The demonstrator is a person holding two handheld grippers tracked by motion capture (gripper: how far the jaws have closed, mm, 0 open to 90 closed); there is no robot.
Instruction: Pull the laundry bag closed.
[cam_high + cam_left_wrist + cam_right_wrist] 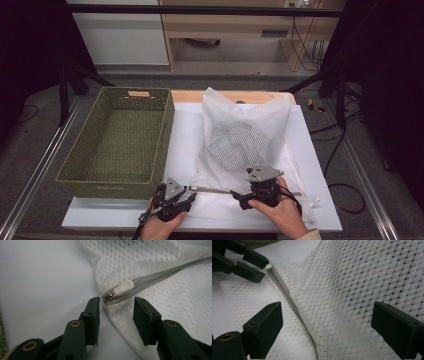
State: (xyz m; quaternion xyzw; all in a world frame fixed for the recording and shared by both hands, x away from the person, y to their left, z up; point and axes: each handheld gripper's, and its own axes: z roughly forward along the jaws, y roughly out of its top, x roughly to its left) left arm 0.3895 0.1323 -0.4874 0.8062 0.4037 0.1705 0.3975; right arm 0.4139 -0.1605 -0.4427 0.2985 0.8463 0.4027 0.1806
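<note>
Your L claw (117, 302) is apart w/ the zipper pull (120, 290) just ahead; R claw (325, 320) is apart over the mesh bag (362, 277), right of the pull.

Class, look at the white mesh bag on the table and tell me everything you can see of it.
The mesh bag is white, fine netted fabric, lying flat and wrinkled on the white table right of the green basket. Something dark and round shows through it. A grey zip runs along its near edge, with a pale pull at the left corner. The left tool has its jaws open on either side of that corner, not yet pressing. The right tool stands open over the mesh.
</note>
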